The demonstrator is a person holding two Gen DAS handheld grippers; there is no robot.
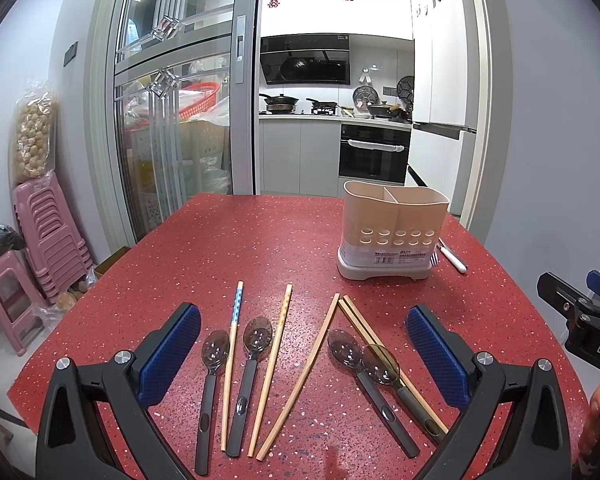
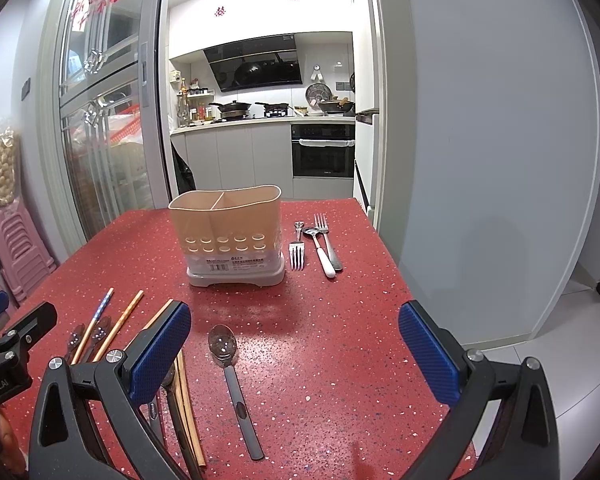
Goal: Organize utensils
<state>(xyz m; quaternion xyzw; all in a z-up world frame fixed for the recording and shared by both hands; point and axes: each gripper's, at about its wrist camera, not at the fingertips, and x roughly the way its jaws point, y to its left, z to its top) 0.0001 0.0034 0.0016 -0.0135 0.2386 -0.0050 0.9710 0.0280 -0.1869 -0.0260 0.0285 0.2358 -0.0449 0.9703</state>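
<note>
Below, spoons (image 1: 256, 344) between spread left jaws, untouched

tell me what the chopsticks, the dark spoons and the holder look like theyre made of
Chopsticks: probably bamboo or wood, matte tan with faint grain; one has a blue patterned top. Dark spoons: likely smoky see-through plastic bowls, since the table shows through, on matte grey handles. Holder: looks like smooth beige plastic, moulded with round holes, on a grey base.

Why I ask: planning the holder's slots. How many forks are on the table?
2. One small fork lies just right of the holder; a longer fork lies right of the white-handled spoon. Others may hide behind the holder.
</note>
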